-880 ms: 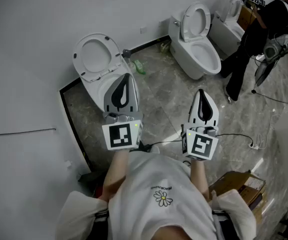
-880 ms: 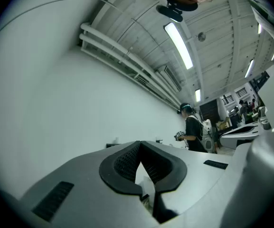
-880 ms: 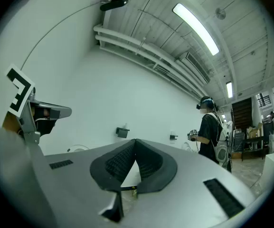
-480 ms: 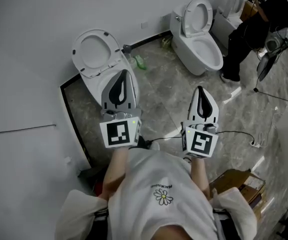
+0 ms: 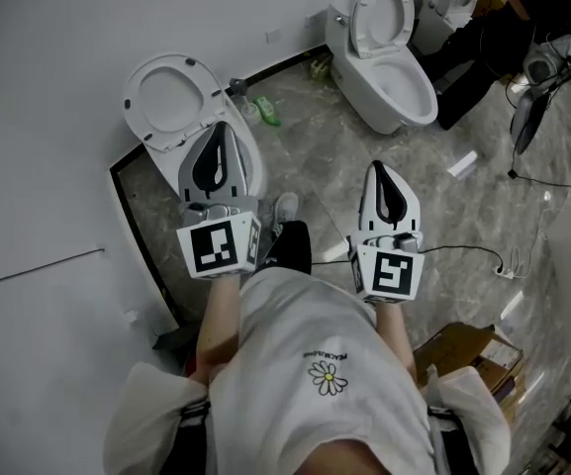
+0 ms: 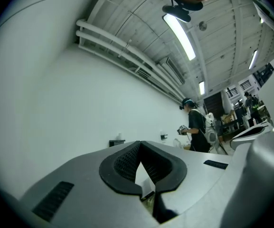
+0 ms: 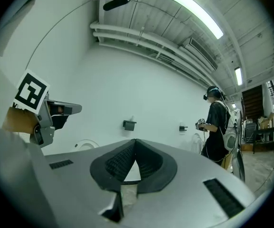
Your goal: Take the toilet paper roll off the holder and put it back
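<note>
Both grippers are held out side by side, pointing at the white wall. My left gripper (image 5: 220,129) hangs over the bowl of the near toilet (image 5: 171,102), its jaws shut with nothing between them. My right gripper (image 5: 376,168) is over the marble floor, also shut and empty. In the left gripper view the left gripper (image 6: 139,142) points at a small dark wall holder (image 6: 117,142) far ahead. From the right gripper (image 7: 135,140), the same holder (image 7: 129,124) shows on the wall. No toilet paper roll can be made out on it at this distance.
A second toilet (image 5: 389,52) stands further right along the wall. A second person (image 7: 217,127) in dark clothes stands at the right with their own grippers. A cable (image 5: 468,255) and a small white object (image 5: 460,163) lie on the floor. Cardboard boxes (image 5: 468,359) sit at lower right.
The view has slid along the wall, so both grippers sit lower and further left in the head view. My shoe and trouser leg now show between them. Both jaws stay shut.
</note>
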Demonstrator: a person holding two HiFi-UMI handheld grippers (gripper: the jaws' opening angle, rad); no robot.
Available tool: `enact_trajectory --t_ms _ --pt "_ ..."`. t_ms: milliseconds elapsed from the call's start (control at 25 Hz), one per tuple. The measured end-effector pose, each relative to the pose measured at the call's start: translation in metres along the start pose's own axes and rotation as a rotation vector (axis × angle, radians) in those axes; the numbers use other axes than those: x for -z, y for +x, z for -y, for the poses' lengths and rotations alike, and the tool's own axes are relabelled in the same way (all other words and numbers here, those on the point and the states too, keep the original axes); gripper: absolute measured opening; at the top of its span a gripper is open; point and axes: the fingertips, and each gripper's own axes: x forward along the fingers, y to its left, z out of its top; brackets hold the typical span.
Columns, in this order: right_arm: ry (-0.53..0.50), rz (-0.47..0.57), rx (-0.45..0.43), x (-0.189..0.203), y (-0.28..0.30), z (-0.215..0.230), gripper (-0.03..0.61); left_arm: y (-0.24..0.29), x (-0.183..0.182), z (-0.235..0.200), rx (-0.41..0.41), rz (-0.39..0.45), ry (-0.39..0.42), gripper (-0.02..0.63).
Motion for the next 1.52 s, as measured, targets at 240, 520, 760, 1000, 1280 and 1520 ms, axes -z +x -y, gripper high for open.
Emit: enact_trajectory --t_ms 240,520,760,1000,1280,1520 --pt "0.041 0.054 -0.079 0.007 0.071 0.003 0.009 0.067 0.002 -0.021 -0.039 0.083 0.031 0.018" --pt "-0.029 0.125 -0.227 0.018 0.203 0.005 0.009 0.191 0.035 -0.035 -0.073 0.1 0.043 0.018" --pt "-0.049 0.134 -0.366 -0.003 0.368 0.02 0.009 0.331 0.039 -0.061 -0.126 0.101 0.064 0.018" --pt "0.02 0.065 -0.466 0.003 0.469 0.017 0.009 0.403 0.051 -0.103 -0.231 0.083 0.075 0.018" --pt "0.032 0.125 -0.505 -0.01 0.521 0.019 0.009 0.409 0.061 -0.122 -0.322 0.009 0.058 0.018" --pt "0.051 0.245 -0.549 -0.05 0.566 0.014 0.009 0.419 0.055 -0.131 -0.408 0.002 0.061 0.018"
